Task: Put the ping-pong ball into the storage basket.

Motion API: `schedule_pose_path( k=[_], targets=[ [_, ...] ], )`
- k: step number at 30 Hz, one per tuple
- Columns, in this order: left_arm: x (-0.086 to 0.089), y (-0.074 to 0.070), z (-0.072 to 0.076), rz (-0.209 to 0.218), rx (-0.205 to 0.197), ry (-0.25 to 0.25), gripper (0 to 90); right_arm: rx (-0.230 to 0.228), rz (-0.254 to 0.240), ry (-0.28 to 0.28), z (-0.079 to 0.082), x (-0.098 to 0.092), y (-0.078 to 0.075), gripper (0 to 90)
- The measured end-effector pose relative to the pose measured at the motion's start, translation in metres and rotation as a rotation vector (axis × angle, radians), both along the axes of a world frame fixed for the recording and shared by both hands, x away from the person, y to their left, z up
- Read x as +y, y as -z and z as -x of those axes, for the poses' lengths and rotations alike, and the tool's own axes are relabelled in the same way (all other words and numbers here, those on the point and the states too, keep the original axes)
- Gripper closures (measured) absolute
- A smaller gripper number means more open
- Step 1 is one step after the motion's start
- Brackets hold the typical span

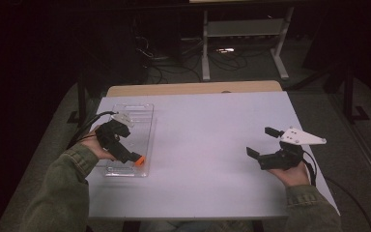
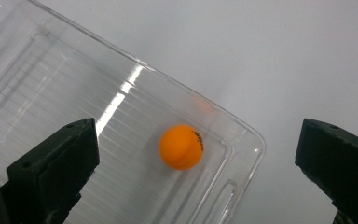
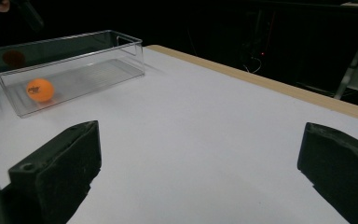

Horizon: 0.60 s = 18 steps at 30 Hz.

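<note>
An orange ping-pong ball (image 1: 140, 160) (image 2: 182, 146) (image 3: 40, 89) lies on the floor of a clear plastic bin (image 1: 125, 107) (image 2: 135, 65) (image 3: 79, 44), close to the bin's near end. My left gripper (image 1: 125, 153) (image 2: 199, 135) hangs above that end of the bin and points down at the ball, jaws open wide and holding nothing. At the right of the white table (image 1: 212, 125), my right gripper (image 1: 262, 141) (image 3: 200, 135) is held low, open and empty, facing across toward the bin.
The bin lies lengthwise along the table's left side. A wooden strip (image 1: 193, 88) borders the far edge of the table. Beyond it, in the dark, stand a white metal frame (image 1: 241, 34) and cables on the floor.
</note>
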<state>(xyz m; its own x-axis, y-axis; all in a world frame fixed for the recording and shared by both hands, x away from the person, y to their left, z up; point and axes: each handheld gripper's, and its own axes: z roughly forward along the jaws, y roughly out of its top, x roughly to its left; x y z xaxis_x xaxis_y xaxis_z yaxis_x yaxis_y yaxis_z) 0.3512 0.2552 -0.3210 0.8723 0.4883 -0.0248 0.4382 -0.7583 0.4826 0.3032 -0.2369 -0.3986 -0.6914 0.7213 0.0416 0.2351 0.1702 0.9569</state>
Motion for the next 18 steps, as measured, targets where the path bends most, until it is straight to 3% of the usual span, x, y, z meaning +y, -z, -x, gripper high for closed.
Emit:
schedule_pose_path(
  k=[18],
  targets=[
    [0.028, -0.005, 0.02, 0.116, -0.071, -0.055, 0.0, 0.002, 0.003, 0.0, 0.0, 0.0, 0.0, 0.0]
  ],
)
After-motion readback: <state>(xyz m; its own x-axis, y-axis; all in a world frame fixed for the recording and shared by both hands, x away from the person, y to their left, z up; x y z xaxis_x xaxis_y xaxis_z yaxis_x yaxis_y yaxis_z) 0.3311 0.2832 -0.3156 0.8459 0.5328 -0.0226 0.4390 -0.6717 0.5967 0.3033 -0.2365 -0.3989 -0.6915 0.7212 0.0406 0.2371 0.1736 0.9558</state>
